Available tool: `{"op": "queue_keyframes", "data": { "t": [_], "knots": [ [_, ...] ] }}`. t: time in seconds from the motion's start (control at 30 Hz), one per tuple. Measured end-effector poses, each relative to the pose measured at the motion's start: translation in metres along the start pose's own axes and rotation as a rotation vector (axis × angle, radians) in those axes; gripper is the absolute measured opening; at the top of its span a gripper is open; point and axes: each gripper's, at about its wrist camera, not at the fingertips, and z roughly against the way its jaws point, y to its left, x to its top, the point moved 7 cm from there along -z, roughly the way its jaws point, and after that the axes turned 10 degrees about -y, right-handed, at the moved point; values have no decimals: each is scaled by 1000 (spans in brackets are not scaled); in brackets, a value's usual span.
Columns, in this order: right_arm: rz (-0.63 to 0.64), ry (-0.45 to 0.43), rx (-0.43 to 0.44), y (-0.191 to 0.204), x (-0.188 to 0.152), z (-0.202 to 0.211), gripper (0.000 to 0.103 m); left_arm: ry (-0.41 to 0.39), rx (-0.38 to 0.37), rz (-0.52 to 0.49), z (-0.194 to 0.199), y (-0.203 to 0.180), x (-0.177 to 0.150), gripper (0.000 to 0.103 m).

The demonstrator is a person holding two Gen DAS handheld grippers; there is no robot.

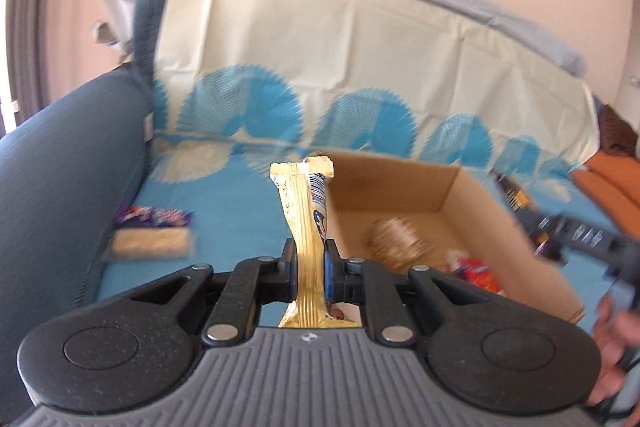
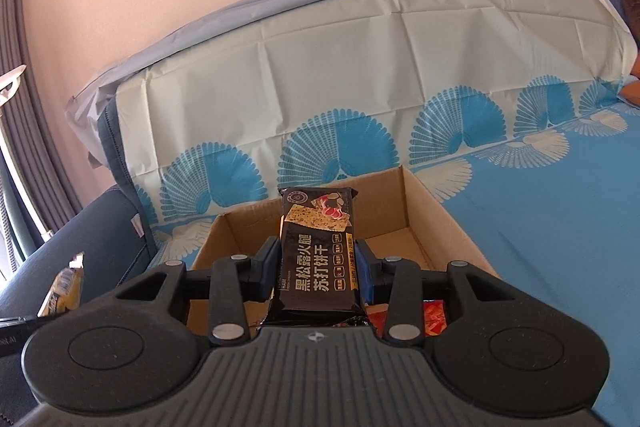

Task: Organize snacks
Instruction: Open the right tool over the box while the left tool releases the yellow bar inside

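My left gripper (image 1: 310, 251) is shut on a gold-wrapped snack bar (image 1: 306, 211) and holds it upright, left of an open cardboard box (image 1: 452, 187) on the blue-covered sofa. The box holds a round brown snack (image 1: 396, 239) and a red packet (image 1: 478, 273). My right gripper (image 2: 318, 259) is shut on a black cracker packet (image 2: 316, 251) over the same box (image 2: 424, 211). The right gripper also shows at the right edge of the left wrist view (image 1: 580, 235). The gold bar shows at the left of the right wrist view (image 2: 66, 289).
A purple packet (image 1: 154, 217) and a pale cracker pack (image 1: 150, 243) lie on the blue cover (image 1: 224, 203) left of the box. A dark blue sofa armrest (image 1: 60, 167) rises at the left. Orange cushions (image 1: 612, 183) lie at the right.
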Motion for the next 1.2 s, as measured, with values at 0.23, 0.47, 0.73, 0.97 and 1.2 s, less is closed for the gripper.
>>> {"op": "queue_keyframes", "data": {
  "t": [0.23, 0.47, 0.73, 0.97, 1.2],
  "knots": [
    [-36, -13, -118, -26, 3, -5, 41, -4, -90, 39, -32, -66, 36, 13],
    [-75, -17, -174, -44, 7, -6, 41, 3, -150, 6, -51, -113, 39, 13],
    [-86, -25, -185, -50, 9, -7, 41, 21, -181, -21, -63, -139, 29, 13],
    [-84, -27, -187, -49, 7, -8, 41, 14, -178, -14, -69, -139, 33, 13],
    [-59, -40, -175, -45, 6, -7, 41, 10, -182, -15, -75, -138, 43, 17]
  ]
}}
